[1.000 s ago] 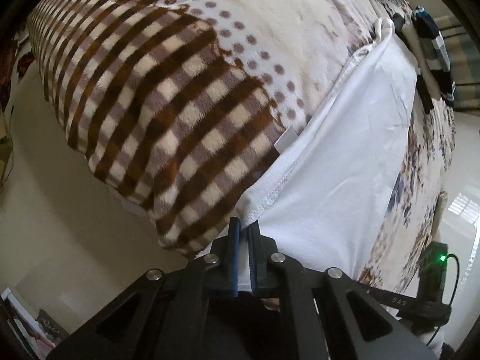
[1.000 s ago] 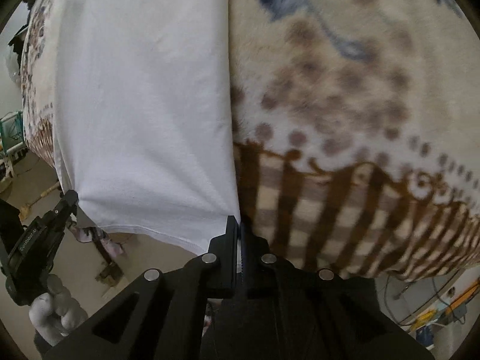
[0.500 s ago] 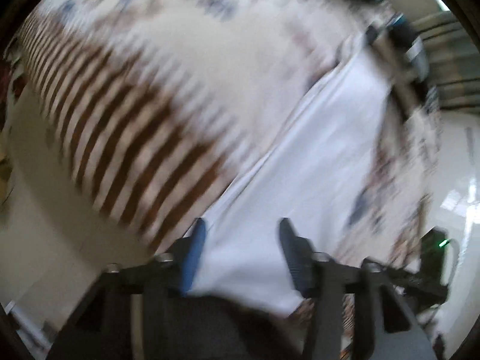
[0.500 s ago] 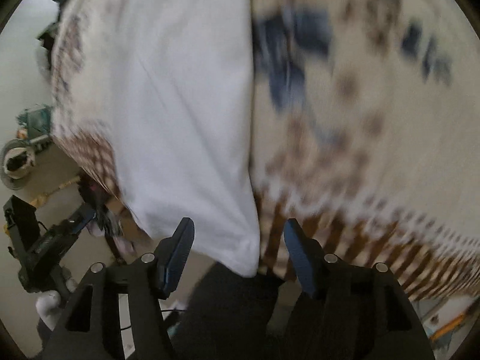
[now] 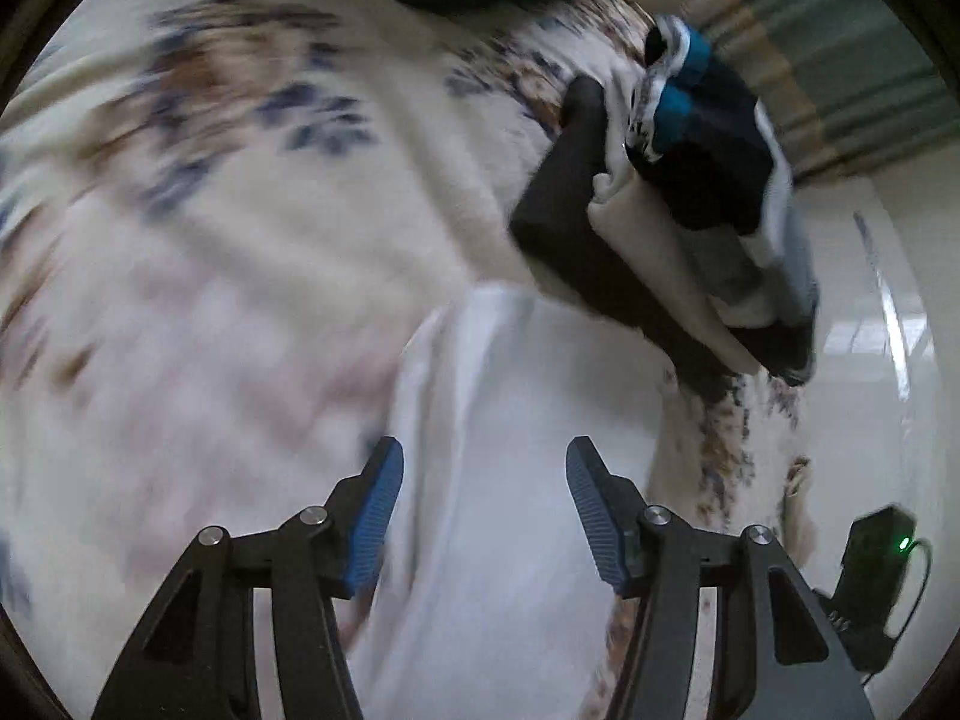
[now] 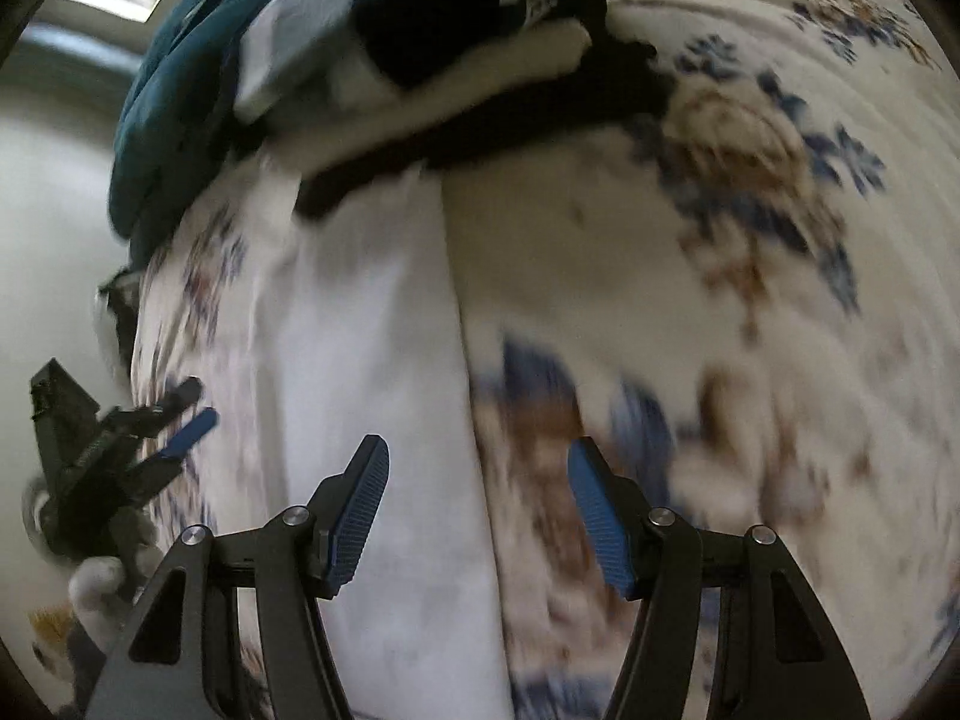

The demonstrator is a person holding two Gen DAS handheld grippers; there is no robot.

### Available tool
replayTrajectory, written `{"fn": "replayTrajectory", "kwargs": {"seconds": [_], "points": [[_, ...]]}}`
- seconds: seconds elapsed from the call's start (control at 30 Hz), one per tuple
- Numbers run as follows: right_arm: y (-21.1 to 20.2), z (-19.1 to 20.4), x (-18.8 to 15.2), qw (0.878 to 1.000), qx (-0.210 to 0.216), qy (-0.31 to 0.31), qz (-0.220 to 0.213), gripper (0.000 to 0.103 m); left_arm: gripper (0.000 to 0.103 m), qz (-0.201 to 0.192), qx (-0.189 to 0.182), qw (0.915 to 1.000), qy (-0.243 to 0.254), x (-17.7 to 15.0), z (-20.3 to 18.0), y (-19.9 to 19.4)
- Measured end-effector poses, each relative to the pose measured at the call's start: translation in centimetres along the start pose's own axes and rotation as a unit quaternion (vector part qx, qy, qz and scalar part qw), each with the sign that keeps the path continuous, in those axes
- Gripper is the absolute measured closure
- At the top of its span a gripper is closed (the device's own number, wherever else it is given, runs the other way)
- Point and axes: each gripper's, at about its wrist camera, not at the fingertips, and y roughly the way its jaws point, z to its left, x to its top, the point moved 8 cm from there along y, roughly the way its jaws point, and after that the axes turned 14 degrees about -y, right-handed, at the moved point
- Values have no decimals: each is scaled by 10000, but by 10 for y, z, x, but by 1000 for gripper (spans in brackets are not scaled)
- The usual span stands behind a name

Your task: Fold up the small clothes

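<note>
A white garment (image 5: 516, 420) lies folded lengthwise as a long strip on the flowered blanket (image 5: 210, 210). It also shows in the right wrist view (image 6: 372, 360). My left gripper (image 5: 485, 501) is open and empty, over the strip, its blue pads (image 5: 378, 510) apart. My right gripper (image 6: 479, 507) is open and empty, straddling the strip's right edge. The left gripper (image 6: 150, 450) shows open at the left of the right wrist view.
A stack of folded clothes (image 5: 678, 210), black, cream, grey and dark blue, sits at the strip's far end; it also shows in the right wrist view (image 6: 456, 48). A teal bundle (image 6: 174, 102) lies behind it. The floor (image 5: 870, 372) drops off beyond the bed edge.
Both grippers were shut on the garment's near hem, then opened and let it go. Both have moved forward along the strip toward the stack of folded clothes.
</note>
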Motion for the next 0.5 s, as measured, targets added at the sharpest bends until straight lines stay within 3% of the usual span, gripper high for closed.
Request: {"fn": "replayTrajectory", "kwargs": {"seconds": [0.07,0.1,0.13,0.23,0.3,0.37,0.4,0.43,0.5], "points": [[32,7,24,9999,50,92,6,39,56,45,114,9995,286,11,-8,20],[42,5,37,9999,52,123,29,39,68,33,131,9990,424,15,-11,27],[55,5,54,9998,96,161,52,39,103,44,225,9982,547,19,-12,33],[84,12,79,9994,230,237,88,39,102,70,72,9986,523,23,-5,35],[103,12,78,9990,355,238,137,39,102,44,-29,9990,449,25,5,31],[121,18,87,9992,316,177,191,66,102,46,-64,9994,345,30,14,31],[129,21,85,9994,254,133,197,93,102,73,-70,9995,294,33,17,34],[132,22,83,9997,111,68,196,99,102,106,-44,9996,243,35,23,36],[132,19,84,9998,-177,21,124,101,102,256,-76,9996,133,39,30,45]]}}
